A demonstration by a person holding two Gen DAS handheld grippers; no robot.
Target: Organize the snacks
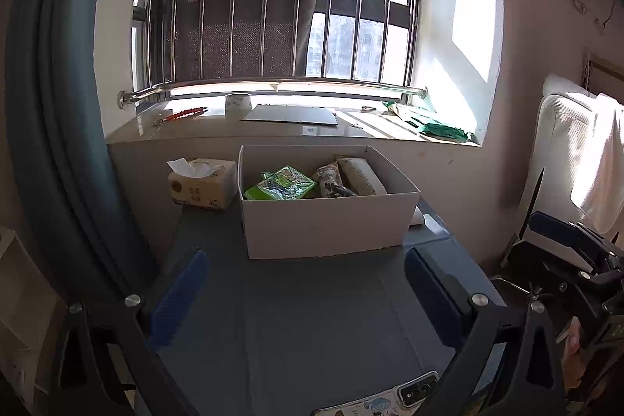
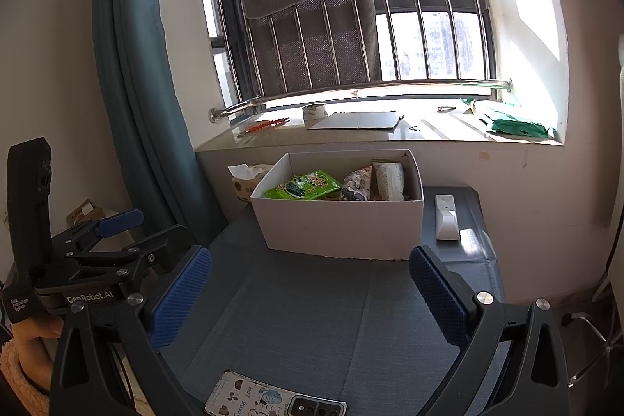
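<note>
Left gripper (image 1: 304,293) spread wide, empty, above grey table (image 1: 312,330); right gripper (image 2: 310,293) likewise gaping, empty; white box (image 2: 343,225) at table's far edge under windowsill holds green snack packet (image 2: 308,186) and 2 paler packets (image 2: 374,182); phone (image 2: 273,400) lies nearest.

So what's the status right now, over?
Left gripper and right gripper open, empty. Green snack packet and others inside white cardboard box. Patterned phone lies nearest; nothing blocking.

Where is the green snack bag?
The green snack bag lies inside the white box, at its left end, beside a patterned packet.
</note>
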